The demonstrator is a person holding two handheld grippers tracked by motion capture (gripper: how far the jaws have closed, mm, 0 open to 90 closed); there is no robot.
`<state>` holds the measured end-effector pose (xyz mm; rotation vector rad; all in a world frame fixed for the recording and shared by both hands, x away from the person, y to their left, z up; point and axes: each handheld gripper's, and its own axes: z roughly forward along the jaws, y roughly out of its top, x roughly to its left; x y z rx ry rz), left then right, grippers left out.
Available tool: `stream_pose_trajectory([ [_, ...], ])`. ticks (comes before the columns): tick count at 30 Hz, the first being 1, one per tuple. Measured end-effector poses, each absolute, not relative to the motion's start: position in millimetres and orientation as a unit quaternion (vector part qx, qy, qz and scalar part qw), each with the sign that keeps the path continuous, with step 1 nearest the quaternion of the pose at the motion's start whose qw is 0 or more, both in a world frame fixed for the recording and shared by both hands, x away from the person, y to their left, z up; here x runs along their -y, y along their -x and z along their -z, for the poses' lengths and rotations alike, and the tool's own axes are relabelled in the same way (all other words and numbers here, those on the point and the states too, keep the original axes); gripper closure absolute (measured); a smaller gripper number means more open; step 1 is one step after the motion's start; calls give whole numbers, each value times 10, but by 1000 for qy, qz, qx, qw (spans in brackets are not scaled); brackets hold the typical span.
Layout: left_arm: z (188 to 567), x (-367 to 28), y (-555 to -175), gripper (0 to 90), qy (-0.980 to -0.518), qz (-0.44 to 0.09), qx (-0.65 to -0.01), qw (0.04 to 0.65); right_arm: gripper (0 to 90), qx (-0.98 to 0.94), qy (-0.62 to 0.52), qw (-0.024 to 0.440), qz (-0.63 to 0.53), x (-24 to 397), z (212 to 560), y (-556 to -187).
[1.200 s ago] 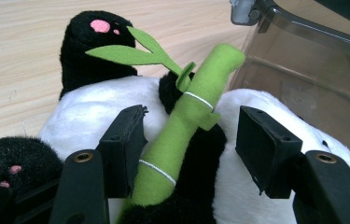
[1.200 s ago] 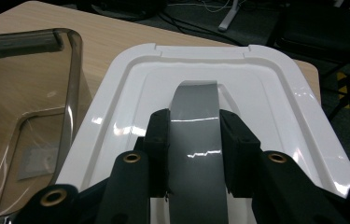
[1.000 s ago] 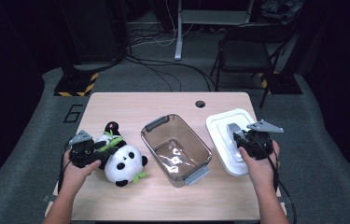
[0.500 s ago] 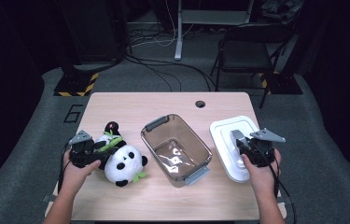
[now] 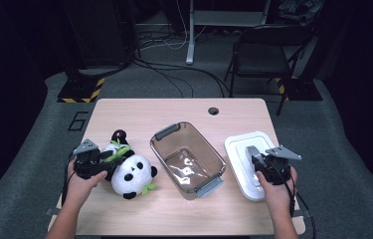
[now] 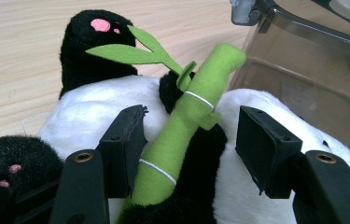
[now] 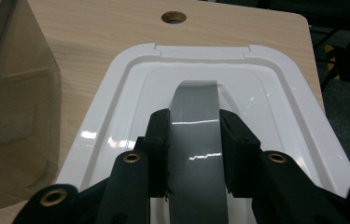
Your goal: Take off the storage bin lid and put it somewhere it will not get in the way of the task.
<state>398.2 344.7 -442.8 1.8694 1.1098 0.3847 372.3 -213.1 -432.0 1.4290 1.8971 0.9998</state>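
The right gripper (image 7: 193, 140) is clamped on the grey strap-like handle (image 7: 195, 140) running down the middle of the glossy white plastic lid (image 5: 243, 149), its black jaws pressing either flank of that strip. Pinching it there looks like the sensible way to lift a flat, slippery lid that offers no other hold. The lid lies flat on the pale wooden table (image 5: 139, 112), near its right edge.

Just left of the lid, apart from it, sits the clear smoky-brown plastic tub with grey end latches (image 5: 187, 158), open and empty, angled on the table; I'd guess the lid belongs on it.

At the far side, the left gripper (image 6: 189, 149) has its jaws spread around the plush panda toy, black and white with a green felt bamboo stalk (image 5: 129, 172). The jaws straddle the stalk and belly, and neither pad looks to squeeze. The panda lies on its back beside the tub, probably meant to go inside before the lid.

I can read no brand or label on any of it; a "6" (image 5: 77, 121) is marked on the grey floor by the table's left corner.
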Motion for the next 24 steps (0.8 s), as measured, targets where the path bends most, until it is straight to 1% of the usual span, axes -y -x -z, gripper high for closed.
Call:
stream_pose_trajectory([
  [12, 4428, -3445, -3979, 416, -756, -156, -450, 450, 667, -708, -534, 280, -367, 2132, 4540, -3723],
  [16, 4426, -3453, -3978, 416, -757, -154, -449, 449, 666, -707, -539, 274, -368, 2129, 4629, -3735],
  [24, 4427, -3450, -3976, 416, -757, -155, -449, 449, 666, -711, -541, 277, -353, 2100, 4725, -3752],
])
